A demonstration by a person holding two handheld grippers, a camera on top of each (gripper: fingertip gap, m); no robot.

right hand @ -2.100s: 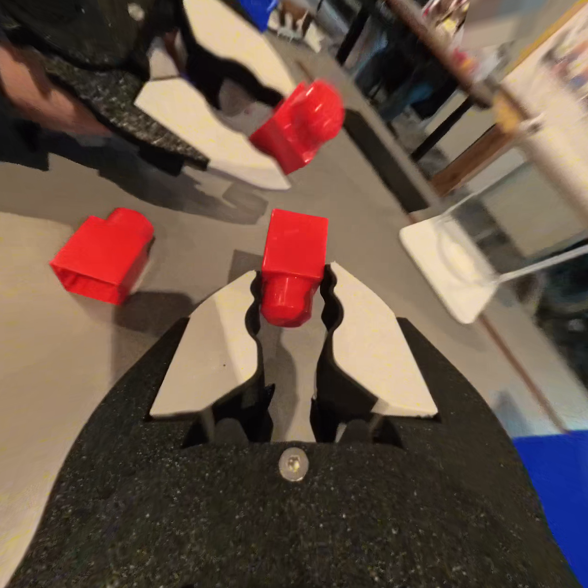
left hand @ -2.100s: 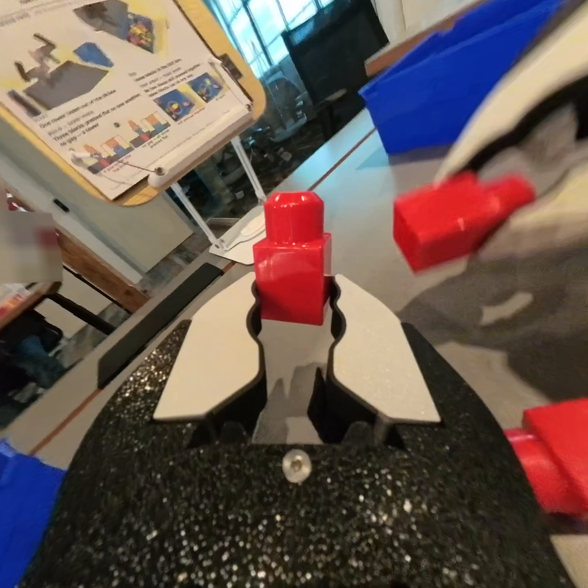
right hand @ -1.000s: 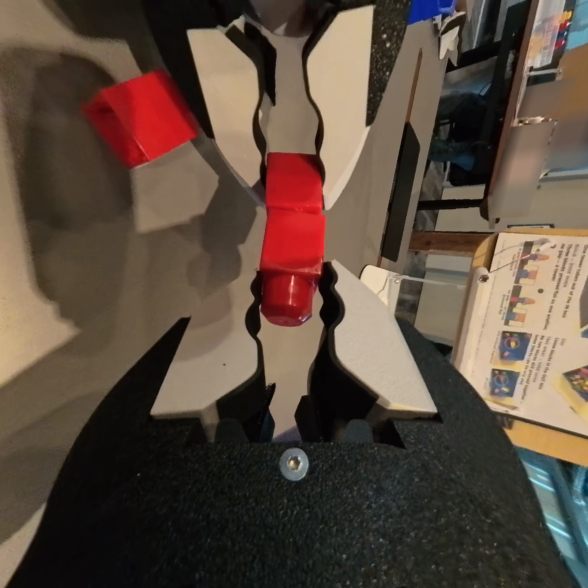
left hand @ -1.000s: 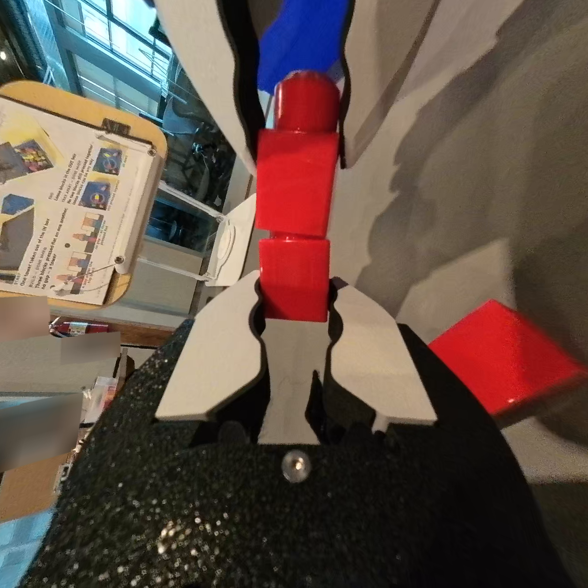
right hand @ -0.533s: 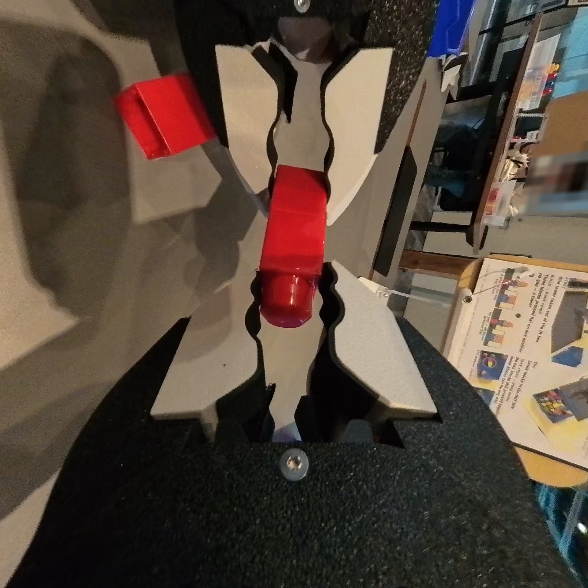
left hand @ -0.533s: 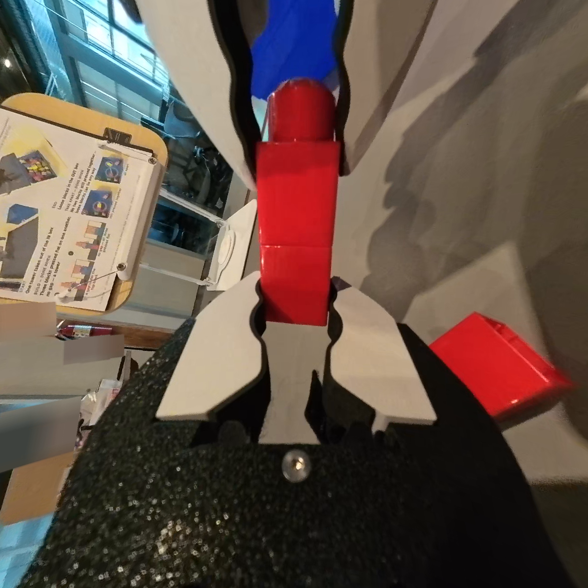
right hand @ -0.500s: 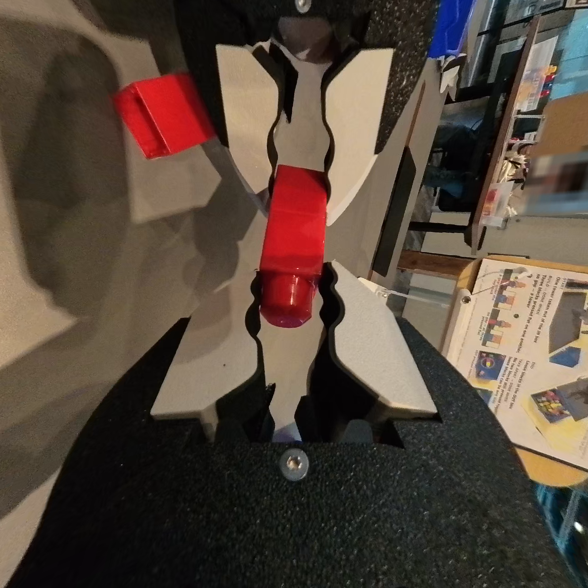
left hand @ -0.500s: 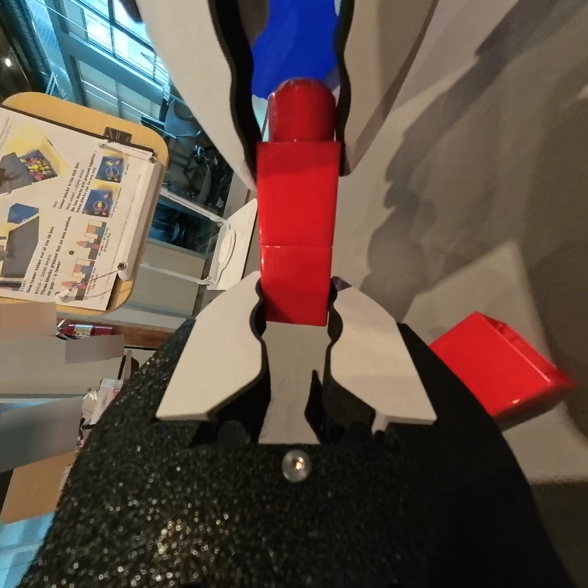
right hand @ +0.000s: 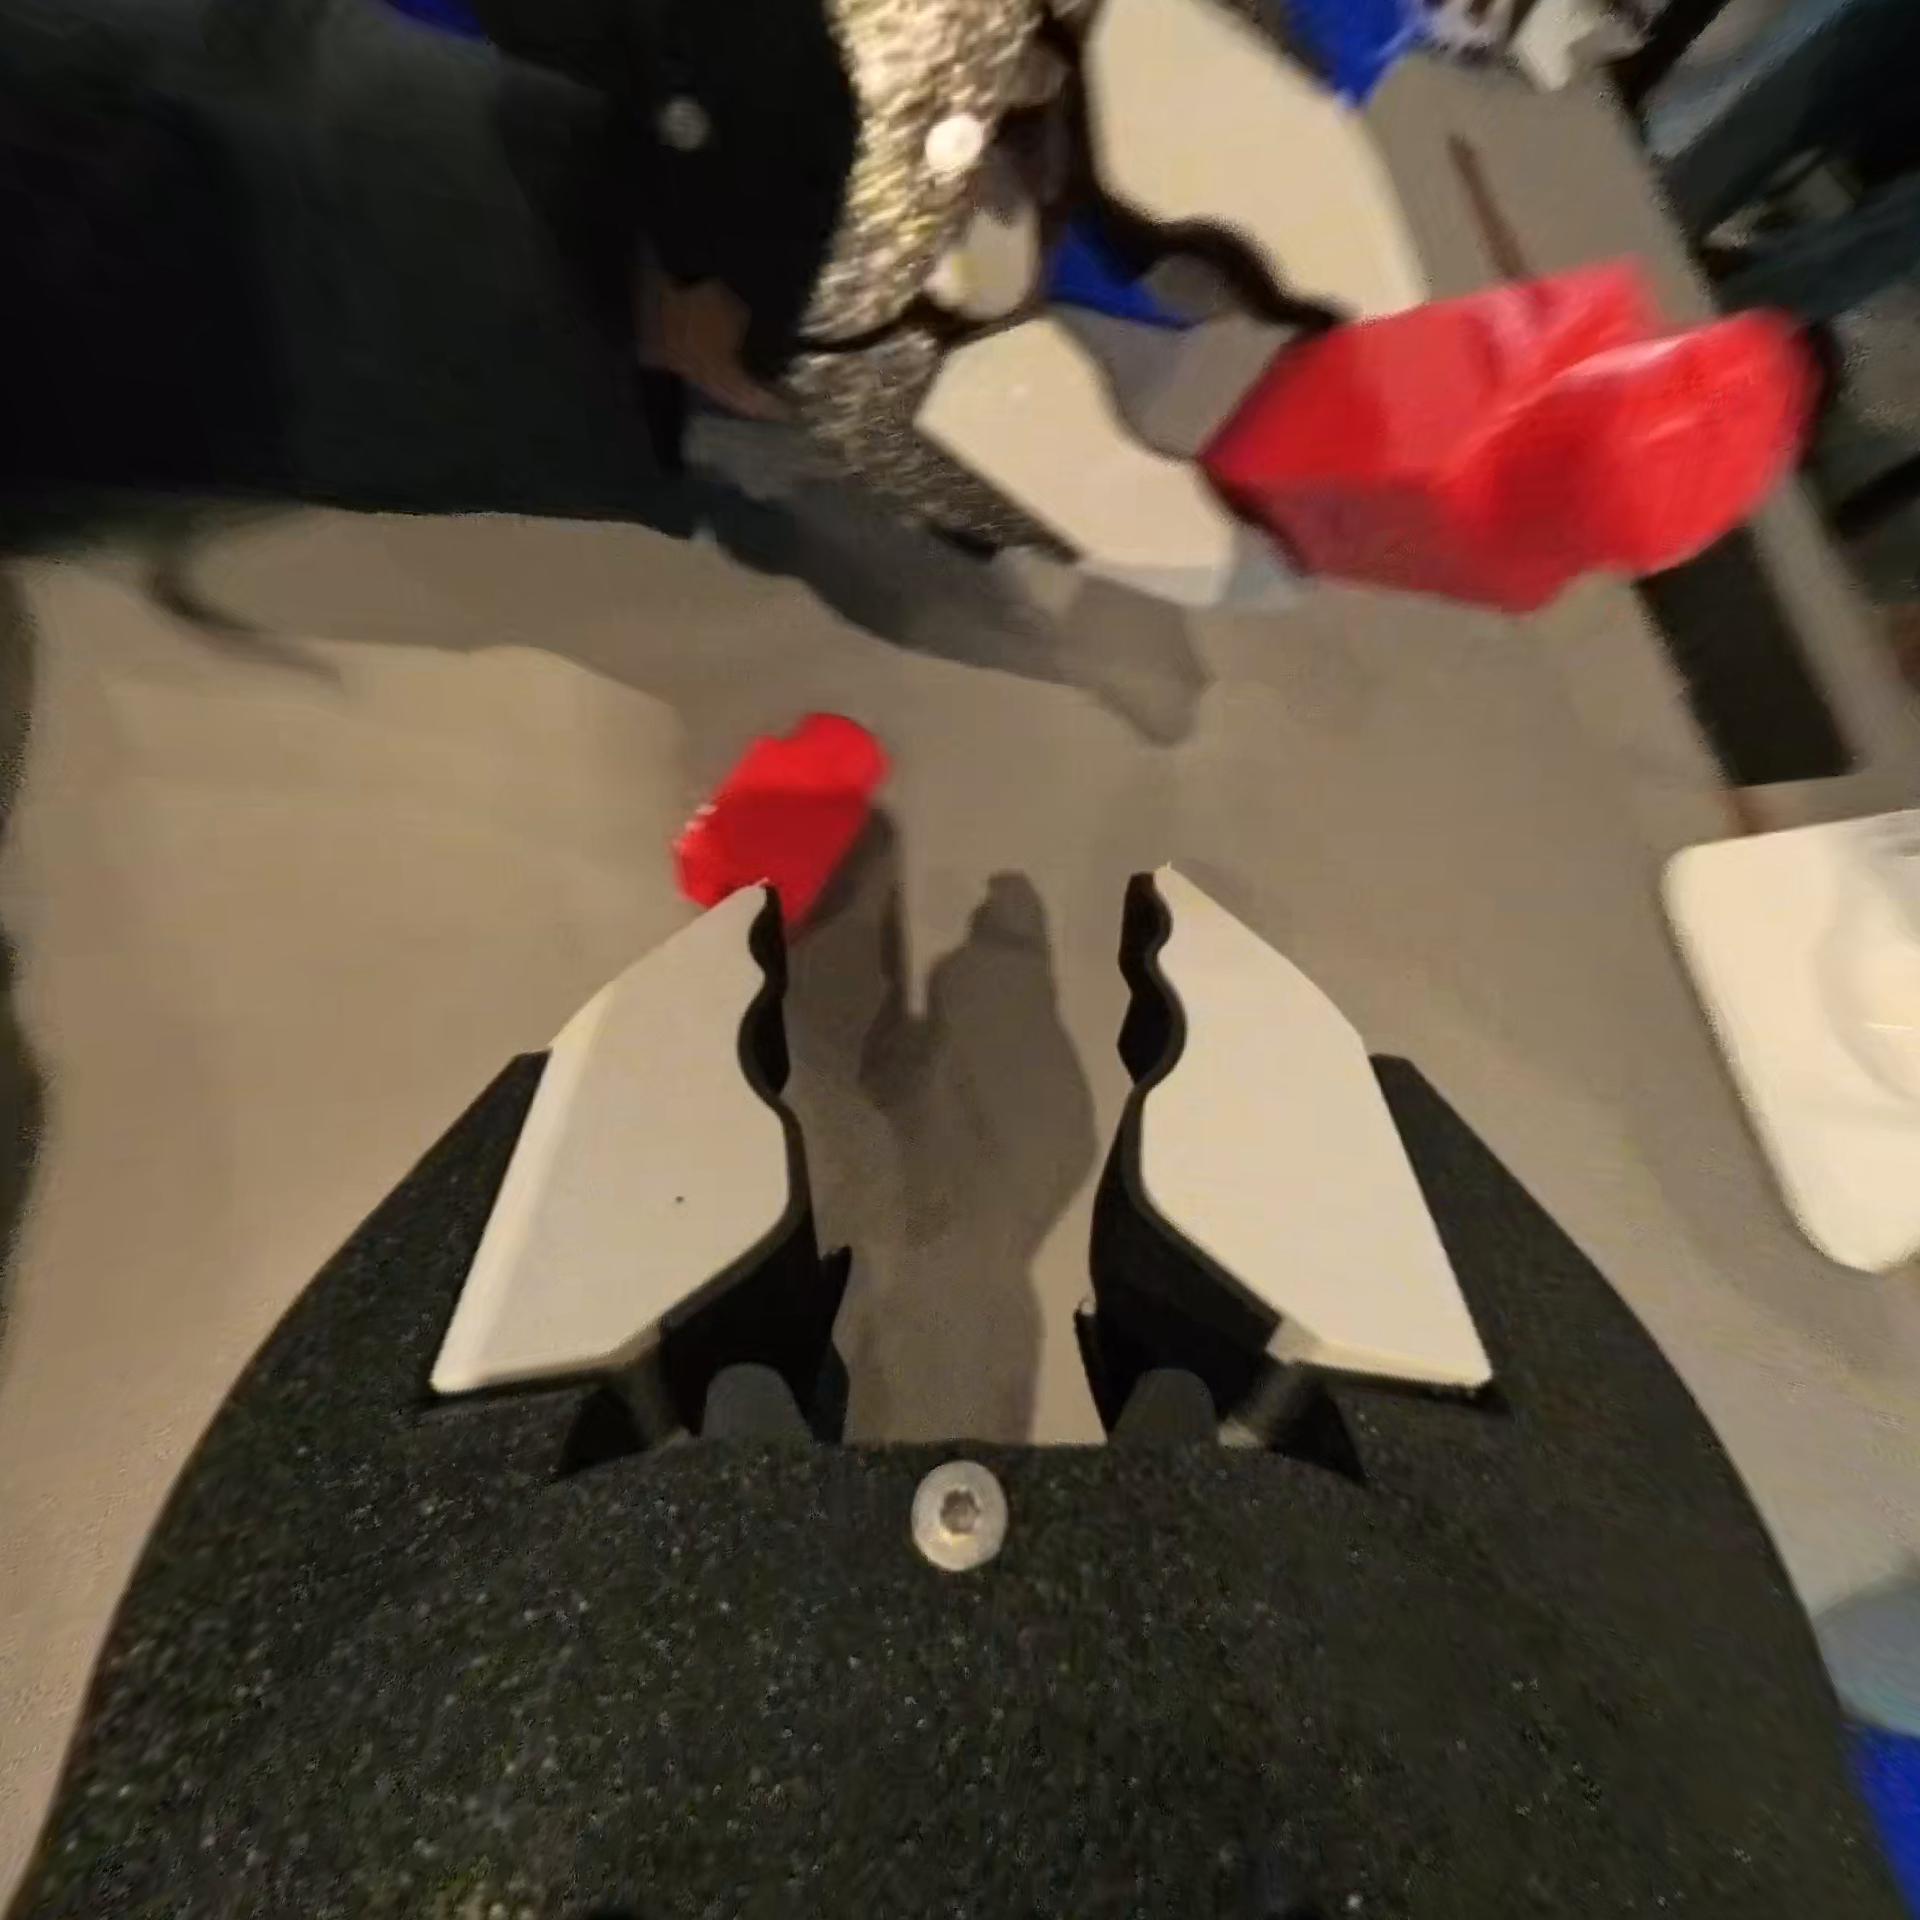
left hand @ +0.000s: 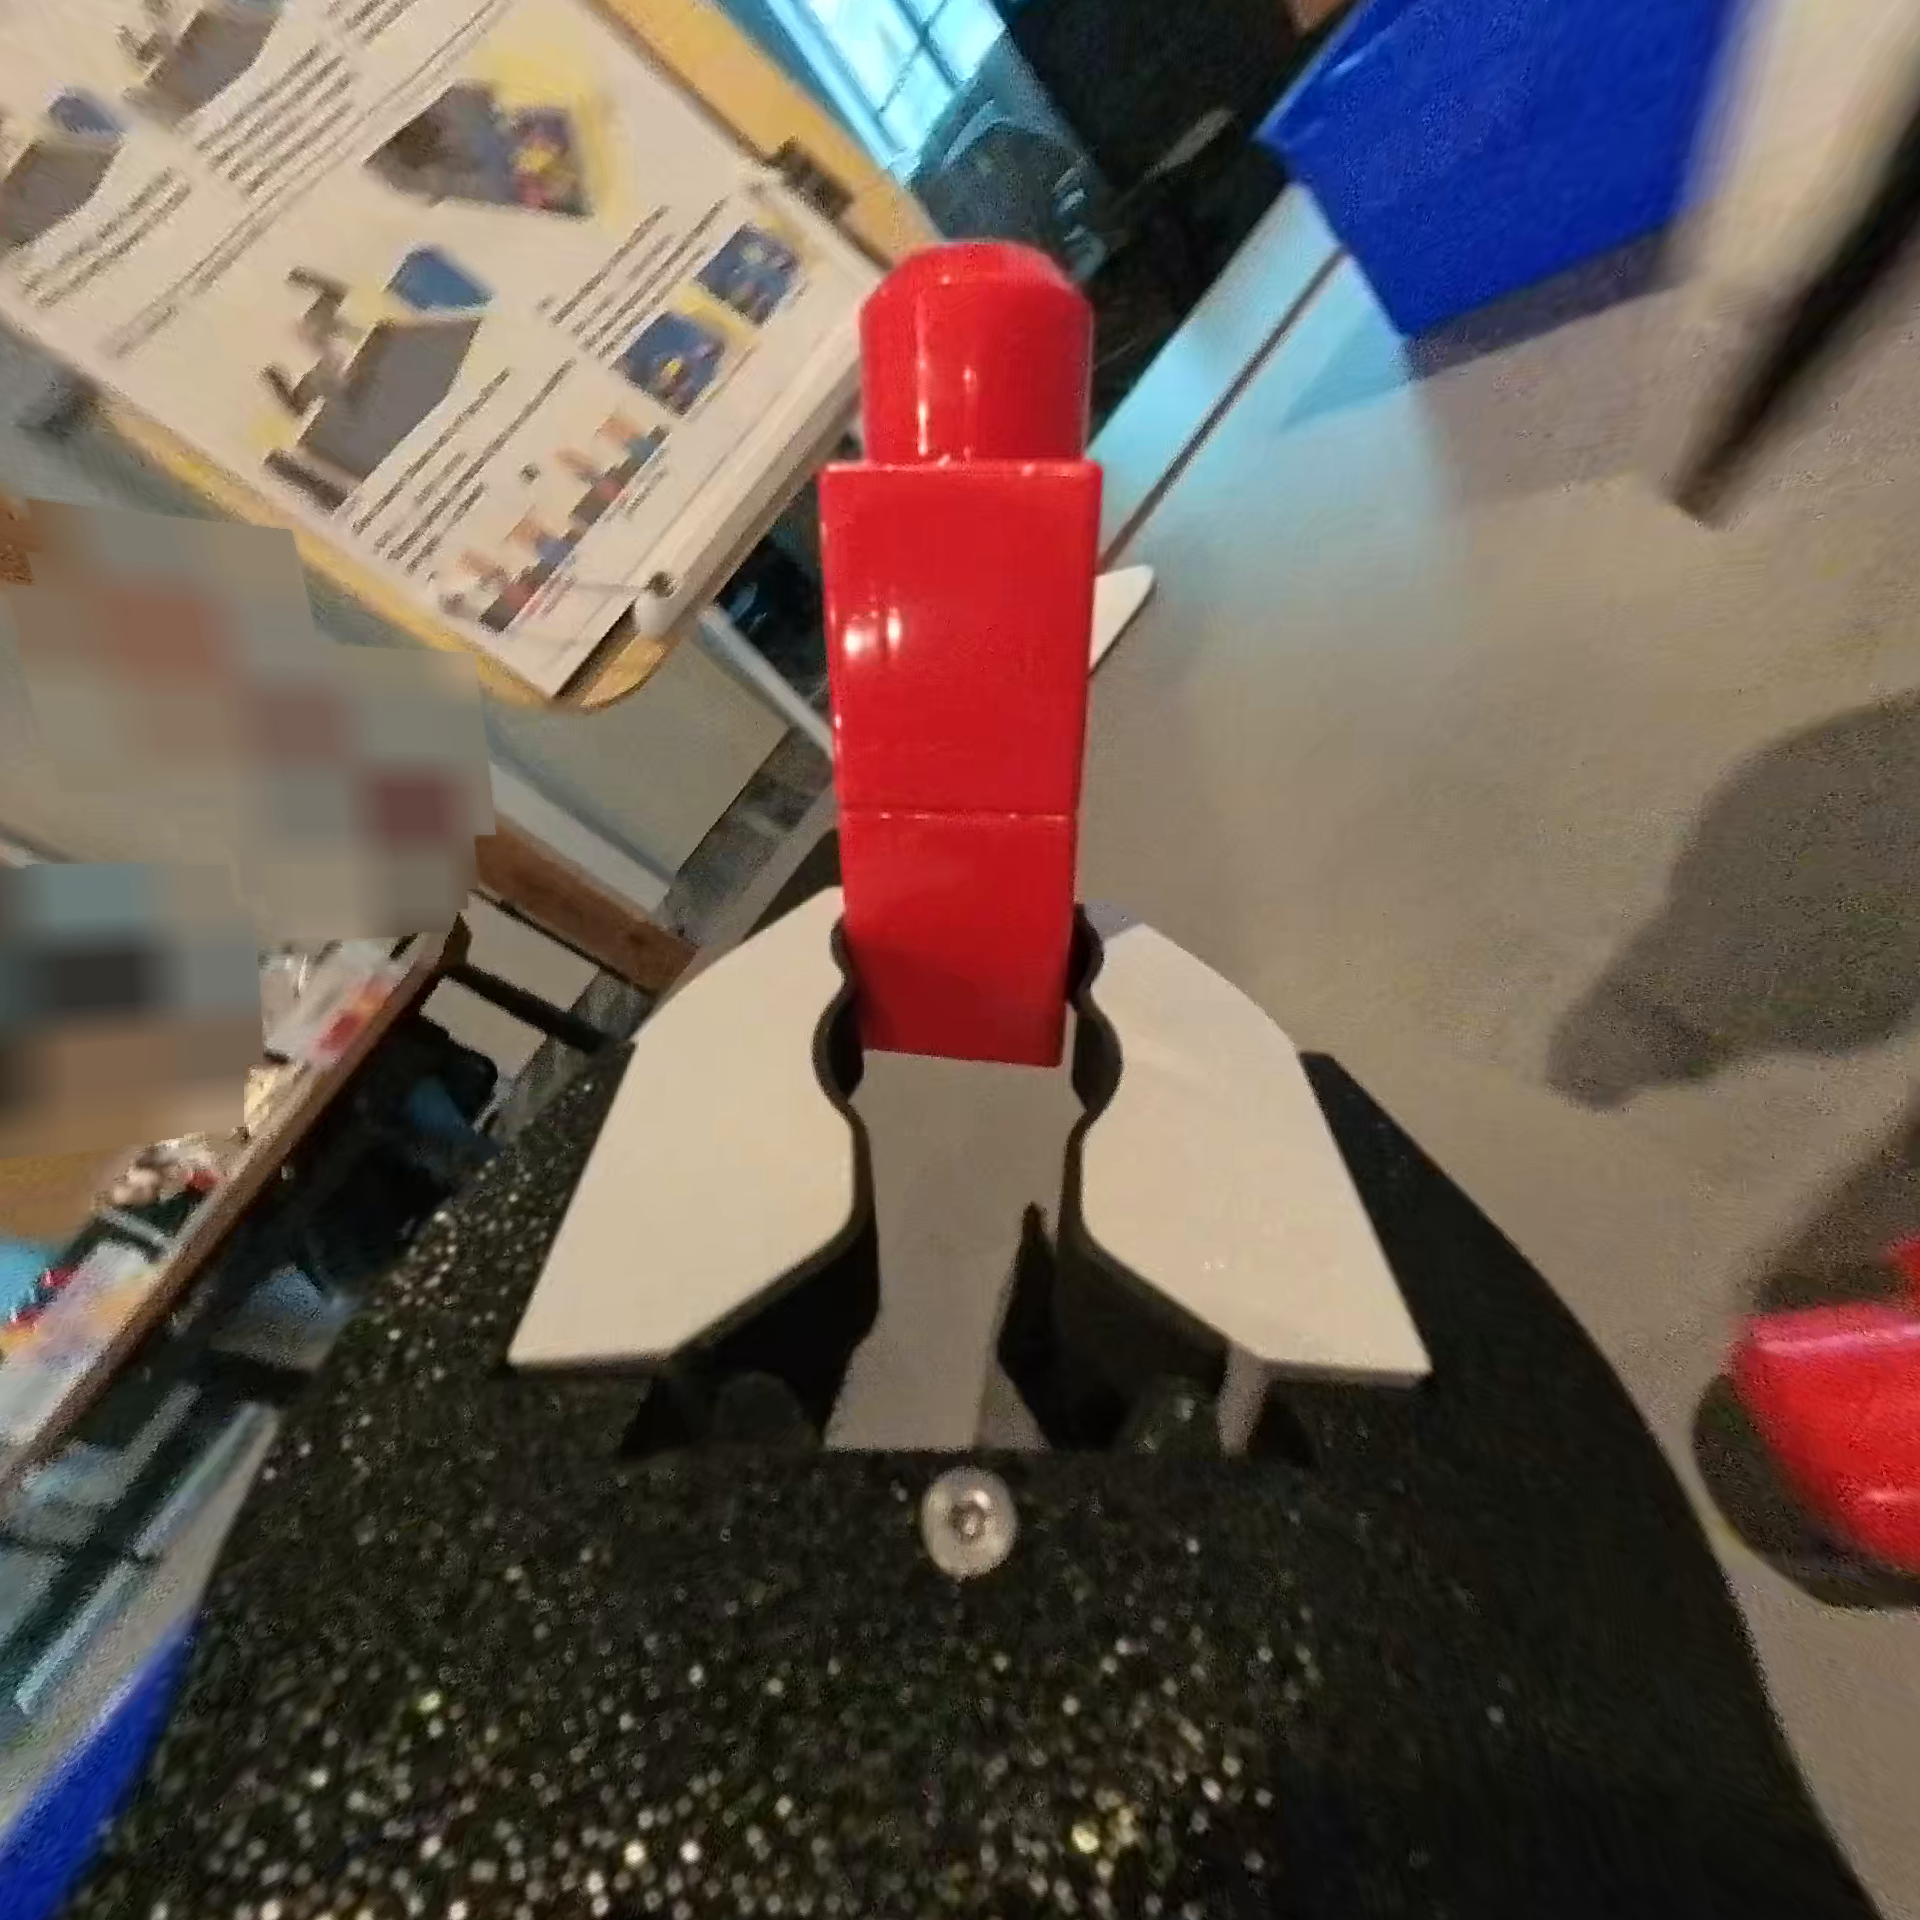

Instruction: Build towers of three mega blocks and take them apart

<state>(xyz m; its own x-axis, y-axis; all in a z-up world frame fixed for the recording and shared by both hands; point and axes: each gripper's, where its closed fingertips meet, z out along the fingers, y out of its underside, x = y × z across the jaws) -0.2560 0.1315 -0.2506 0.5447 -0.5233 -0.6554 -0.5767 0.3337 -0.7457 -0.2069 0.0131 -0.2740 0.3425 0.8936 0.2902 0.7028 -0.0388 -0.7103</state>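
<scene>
My left gripper (left hand: 961, 940) is shut on the lower block of a two-block red tower (left hand: 961, 644), held in the air with its stud pointing away from me. My right gripper (right hand: 951, 899) is open and empty above the grey table. A loose red block (right hand: 779, 821) lies on the table just beyond its left fingertip. The same block shows blurred at the right edge of the left wrist view (left hand: 1834, 1423). In the right wrist view the tower (right hand: 1507, 447) appears at the top right, held by the left gripper.
A blue bin (left hand: 1507, 135) stands at the far right of the table. An instruction board (left hand: 416, 270) stands off the table to the left. A white flat object (right hand: 1808, 1039) lies at the table's right side. A person's dark sleeve (right hand: 312, 260) is at the top left.
My right gripper has let go of the tower's top, opened and pulled back toward the table. My left gripper keeps the joined two-block tower and has swung it away.
</scene>
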